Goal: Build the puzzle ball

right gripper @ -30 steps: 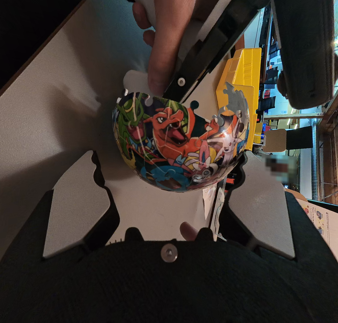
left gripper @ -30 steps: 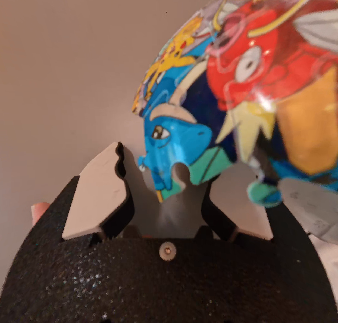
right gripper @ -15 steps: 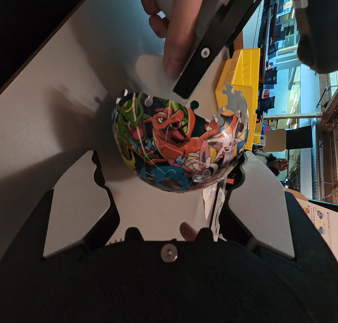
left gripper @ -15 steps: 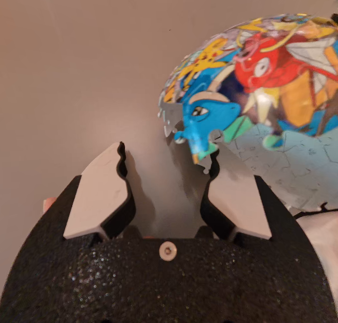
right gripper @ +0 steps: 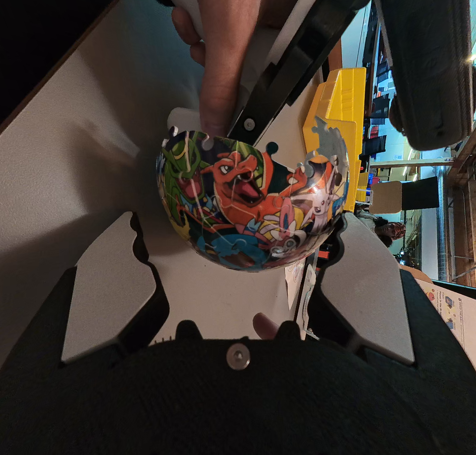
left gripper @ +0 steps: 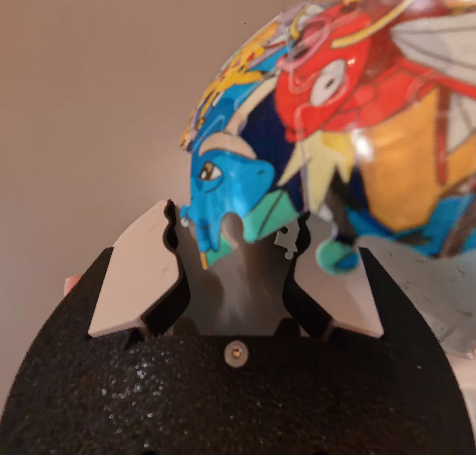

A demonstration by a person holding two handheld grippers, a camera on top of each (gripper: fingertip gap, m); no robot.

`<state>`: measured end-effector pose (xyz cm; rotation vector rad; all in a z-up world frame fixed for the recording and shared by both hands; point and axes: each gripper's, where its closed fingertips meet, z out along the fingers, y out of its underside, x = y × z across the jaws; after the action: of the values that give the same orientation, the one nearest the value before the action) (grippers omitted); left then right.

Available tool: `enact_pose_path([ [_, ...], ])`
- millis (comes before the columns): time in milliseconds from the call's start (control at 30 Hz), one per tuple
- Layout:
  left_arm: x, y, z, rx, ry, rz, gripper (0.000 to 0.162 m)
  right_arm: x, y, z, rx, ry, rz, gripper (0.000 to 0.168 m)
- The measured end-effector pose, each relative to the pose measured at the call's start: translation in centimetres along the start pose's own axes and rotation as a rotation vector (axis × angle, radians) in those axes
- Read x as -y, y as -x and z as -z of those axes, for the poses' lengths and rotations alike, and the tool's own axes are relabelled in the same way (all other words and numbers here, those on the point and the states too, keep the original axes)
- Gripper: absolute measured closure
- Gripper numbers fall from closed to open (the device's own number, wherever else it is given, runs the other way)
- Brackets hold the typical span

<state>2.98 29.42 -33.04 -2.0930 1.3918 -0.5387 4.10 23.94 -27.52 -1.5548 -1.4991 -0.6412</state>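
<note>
Left wrist view: left hand-held gripper [left gripper: 237, 236] w/ jaws apart, nothing clamped btwn them. The puzzle ball [left gripper: 347, 123], a half-built curved shell printed w/ cartoon creatures, fills the 1–3 o'clock part of the frame; its jagged lower rim dips into the gap btwn the fingers, close to the right finger's tip. Contact can't be told, view is blurred. Plain bench [left gripper: 90, 94] behind.

Right wrist view: right hand-held gripper [right gripper: 238, 233] spread wide. Puzzle ball sits at frame centre btwn its fingertips, its side right at the fingertip at 3 o'clock, well clear of the one at 9 o'clock. At 12 o'clock a hand [right gripper: 226, 43] holds the other tool, its fingertip at the shell's upper rim. Yellow bin [right gripper: 334, 123] at 2 o'clock.
</note>
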Motion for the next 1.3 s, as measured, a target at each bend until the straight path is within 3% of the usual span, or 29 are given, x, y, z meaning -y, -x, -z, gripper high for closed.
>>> enact_pose_path([
  [367, -0.3, 0.9, 0.8, -0.124, 0.006, 0.027, 0.071, 0.0, 0.0, 0.0, 0.001, 0.002, 0.004, 0.03],
  [1033, 0.3, -0.5, -0.3, -0.086, 0.017, -0.161, 0.072, -0.3, -0.2, -0.3, -0.003, -0.017, -0.051, 0.03],
  [1300, 1.0, 0.9, 1.1, -0.135, -0.055, 0.003, 0.068, -0.3, -0.1, 0.0, -0.006, 0.004, -0.002, 0.031],
])
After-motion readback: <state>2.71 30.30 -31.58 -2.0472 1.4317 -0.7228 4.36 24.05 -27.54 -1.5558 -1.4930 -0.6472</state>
